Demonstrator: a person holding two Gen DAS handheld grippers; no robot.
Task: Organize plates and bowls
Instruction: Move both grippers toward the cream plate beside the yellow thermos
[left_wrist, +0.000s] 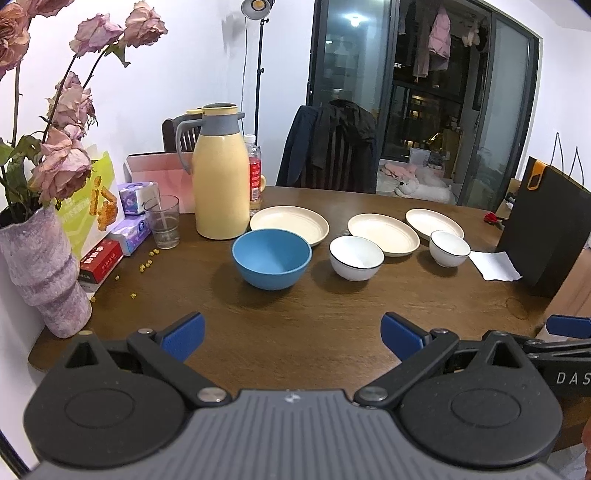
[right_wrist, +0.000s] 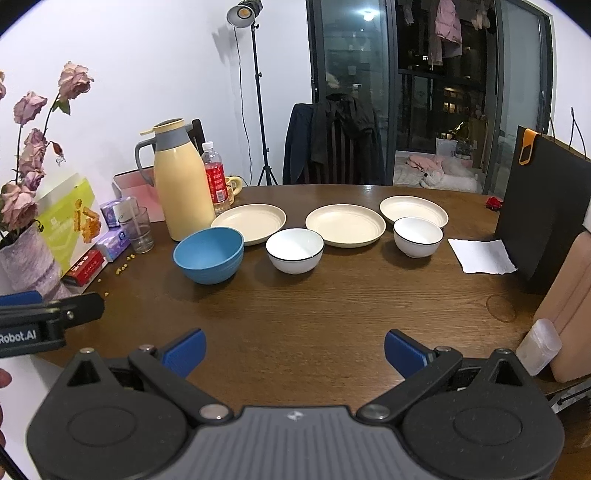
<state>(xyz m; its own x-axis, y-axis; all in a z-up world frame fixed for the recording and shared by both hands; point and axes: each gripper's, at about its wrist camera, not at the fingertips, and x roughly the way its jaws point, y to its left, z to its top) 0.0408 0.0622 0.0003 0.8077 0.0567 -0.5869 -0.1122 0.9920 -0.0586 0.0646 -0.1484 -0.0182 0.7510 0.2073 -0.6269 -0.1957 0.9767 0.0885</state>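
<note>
1. Blue-padded and spread wide, the left gripper (left_wrist: 293, 338) hangs over the near edge of the wooden table (left_wrist: 295, 325), grasping nothing. Its jaws frame bare wood, so it looks parked in a ready pose, well short of any dish.
2. Beside it the right gripper (right_wrist: 294, 354) is likewise released and empty, held level at the same near edge. Each tool shows at the margin of the other's view, so the two sit side by side.
3. Farther in stands a row of bowls: a blue bowl (left_wrist: 272, 257) on the left, a white bowl with a dark rim (left_wrist: 356, 257) in the middle, and a second white bowl (left_wrist: 449, 247) on the right. All are upright, empty and apart from one another.
4. Behind each bowl lies a cream plate: left plate (left_wrist: 289, 224), middle plate (left_wrist: 383, 233), right plate (left_wrist: 434, 222). Each bowl overlaps its plate's near rim in these views; whether they touch I cannot tell. Nothing is stacked yet, so the sorting seems not yet begun, and the spacing leaves room for jaws to close on a rim.
5. At the far left a yellow thermos jug (left_wrist: 221, 173) stands just beside the left plate, crowding any reach from that side.
</note>
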